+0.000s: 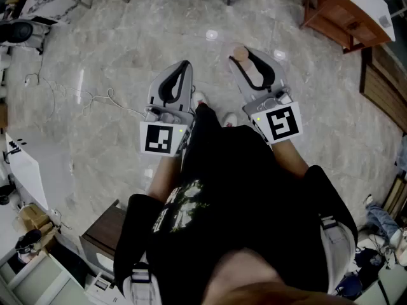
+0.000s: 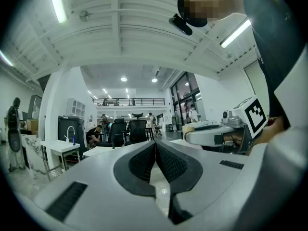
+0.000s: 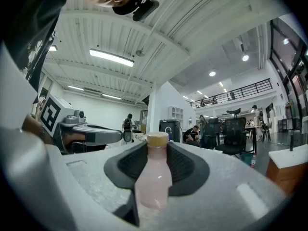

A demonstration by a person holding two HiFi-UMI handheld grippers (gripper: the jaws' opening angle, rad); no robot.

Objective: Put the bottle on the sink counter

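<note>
In the head view only a pinkish strip of the bottle (image 1: 248, 72) shows between the fingers (image 1: 268, 68) of the right gripper (image 1: 249, 59). The upper-right edge cuts off a wooden cabinet (image 1: 343, 11).

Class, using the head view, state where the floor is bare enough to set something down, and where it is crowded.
Bare marble floor spreads across the upper middle, between the loose cable on the left and the wooden cabinet at upper right. Crowded: the left edge with its white table and boxes, and the lower right corner's clutter.
</note>
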